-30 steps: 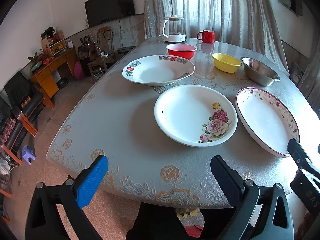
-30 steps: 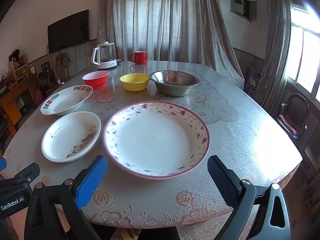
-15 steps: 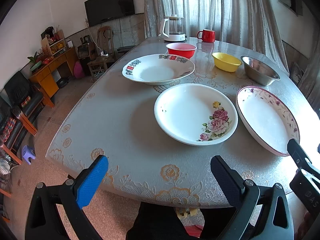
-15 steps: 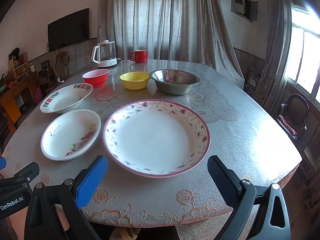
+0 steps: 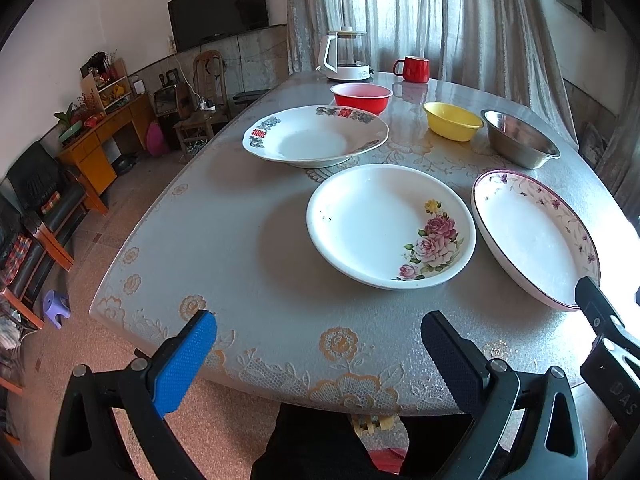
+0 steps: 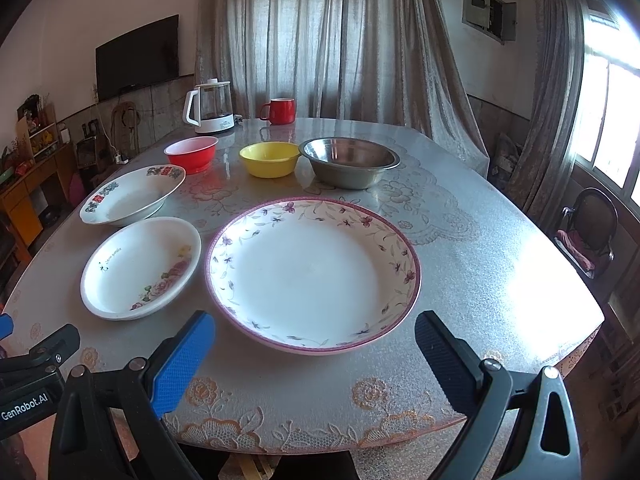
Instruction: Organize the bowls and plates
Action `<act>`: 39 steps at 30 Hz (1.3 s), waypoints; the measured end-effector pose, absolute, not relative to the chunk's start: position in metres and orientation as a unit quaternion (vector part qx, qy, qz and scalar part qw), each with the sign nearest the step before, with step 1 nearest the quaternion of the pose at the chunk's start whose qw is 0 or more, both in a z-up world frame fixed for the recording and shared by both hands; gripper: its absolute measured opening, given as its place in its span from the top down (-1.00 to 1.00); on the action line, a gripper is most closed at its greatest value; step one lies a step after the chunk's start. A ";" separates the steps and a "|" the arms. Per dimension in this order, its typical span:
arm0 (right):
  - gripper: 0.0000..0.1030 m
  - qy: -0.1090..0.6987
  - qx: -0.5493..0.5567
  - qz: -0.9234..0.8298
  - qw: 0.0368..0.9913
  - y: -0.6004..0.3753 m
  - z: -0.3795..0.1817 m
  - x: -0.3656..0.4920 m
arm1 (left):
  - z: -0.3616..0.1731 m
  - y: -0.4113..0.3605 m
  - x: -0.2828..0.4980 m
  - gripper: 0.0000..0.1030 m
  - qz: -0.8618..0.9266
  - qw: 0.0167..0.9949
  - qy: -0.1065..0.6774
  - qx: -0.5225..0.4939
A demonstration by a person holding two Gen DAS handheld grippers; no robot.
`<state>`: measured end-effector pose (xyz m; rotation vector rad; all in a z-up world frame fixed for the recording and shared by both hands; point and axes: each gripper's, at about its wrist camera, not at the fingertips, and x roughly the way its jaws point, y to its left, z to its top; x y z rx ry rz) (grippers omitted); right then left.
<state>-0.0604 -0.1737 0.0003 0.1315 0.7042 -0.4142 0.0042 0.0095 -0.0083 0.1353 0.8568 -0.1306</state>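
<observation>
Both tools hang at the near edge of the table (image 6: 500,248), fingers spread wide and holding nothing. The right tool (image 6: 310,346) sits just short of the pink-rimmed plate (image 6: 312,276); the left tool (image 5: 318,344) sits short of the rose plate (image 5: 390,226), which lies just left of the pink-rimmed plate. Beyond the rose plate is a third plate (image 5: 316,136) with red marks on its rim. Behind the pink-rimmed plate stand 3 bowls in a row: red bowl (image 6: 191,154), yellow bowl (image 6: 270,159), steel bowl (image 6: 349,162). A kettle (image 6: 210,107) and red mug (image 6: 279,111) stand beyond them.
</observation>
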 end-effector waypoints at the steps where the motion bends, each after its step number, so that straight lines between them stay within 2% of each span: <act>1: -0.98 0.342 0.064 -0.200 0.916 -0.174 0.000 -0.060 | -0.008 0.009 0.005 -1.00 -0.063 0.905 0.416 0.066; 28: -0.97 0.328 0.083 -0.153 0.928 -0.195 0.014 -0.040 | -0.005 0.003 0.034 -1.00 -0.117 0.898 0.423 0.045; 35: -0.97 0.319 0.096 -0.142 0.932 -0.212 0.018 -0.032 | -0.014 -0.002 0.049 -1.00 -0.138 0.873 0.468 0.011; 39: -0.98 0.311 0.084 -0.154 0.934 -0.219 0.019 -0.032 | -0.013 -0.003 0.046 -1.00 -0.131 0.884 0.449 0.013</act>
